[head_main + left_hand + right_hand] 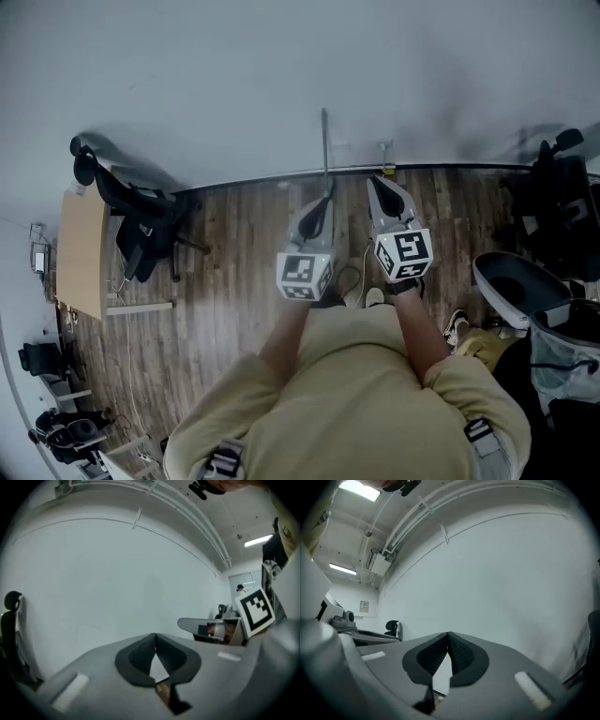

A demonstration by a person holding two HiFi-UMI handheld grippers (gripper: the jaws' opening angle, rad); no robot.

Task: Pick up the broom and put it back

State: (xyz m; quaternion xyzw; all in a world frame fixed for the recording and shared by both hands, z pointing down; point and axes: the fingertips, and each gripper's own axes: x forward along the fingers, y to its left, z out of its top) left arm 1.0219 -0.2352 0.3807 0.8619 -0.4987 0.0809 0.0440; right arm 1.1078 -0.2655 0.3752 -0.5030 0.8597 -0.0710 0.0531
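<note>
Left gripper (pixel 325 205), right gripper (pixel 382 192) at frame centre, both closed on nothing. Broom handle (pixel 325 150) stands against wall (pixel 216 84); we judge return done, only withdrawal left.

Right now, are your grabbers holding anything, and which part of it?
Nothing is held. The left gripper and the right gripper each have their jaws closed tip to tip with nothing between them, pointing toward the white wall.
</note>
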